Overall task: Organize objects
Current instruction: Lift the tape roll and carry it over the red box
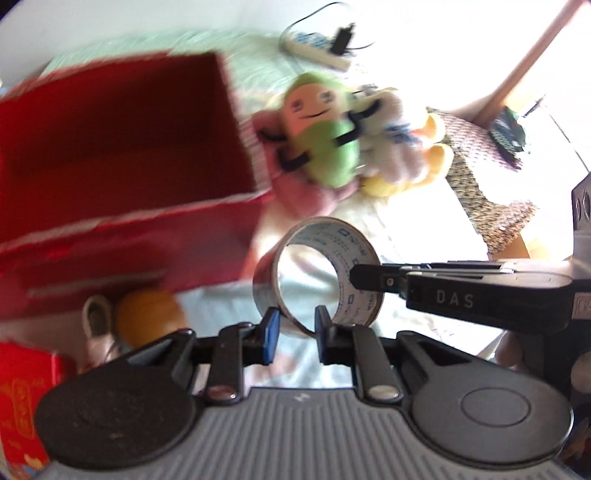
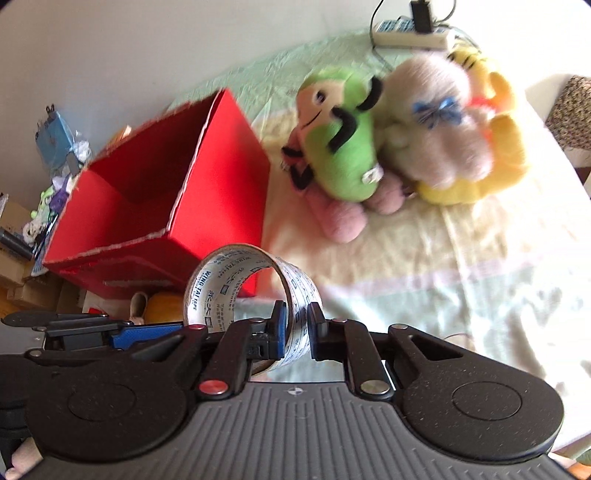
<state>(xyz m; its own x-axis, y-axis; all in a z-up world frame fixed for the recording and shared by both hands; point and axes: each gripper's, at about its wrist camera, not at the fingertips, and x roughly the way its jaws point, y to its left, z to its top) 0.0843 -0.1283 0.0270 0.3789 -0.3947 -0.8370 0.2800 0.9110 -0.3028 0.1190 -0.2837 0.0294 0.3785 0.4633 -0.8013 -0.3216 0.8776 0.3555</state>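
Observation:
A roll of printed clear tape (image 1: 341, 269) (image 2: 295, 291) hangs in the air above the bed, upright on its edge. My right gripper (image 2: 297, 325) is shut on the roll's wall; its fingers (image 1: 373, 278) reach in from the right in the left wrist view. My left gripper (image 1: 294, 328) has its jaws on either side of the roll's near rim, with a gap showing; its fingers (image 2: 144, 332) show at left in the right wrist view. An open, empty red box (image 1: 122, 162) (image 2: 155, 206) stands left of the roll.
A green plush (image 2: 340, 136), a pink-white plush (image 2: 439, 122) and a yellow plush (image 2: 506, 147) lie in a heap beyond the roll. An orange round thing (image 1: 149, 317) and a small shoe (image 1: 96, 317) lie before the box. A power strip (image 2: 410, 31) lies far back.

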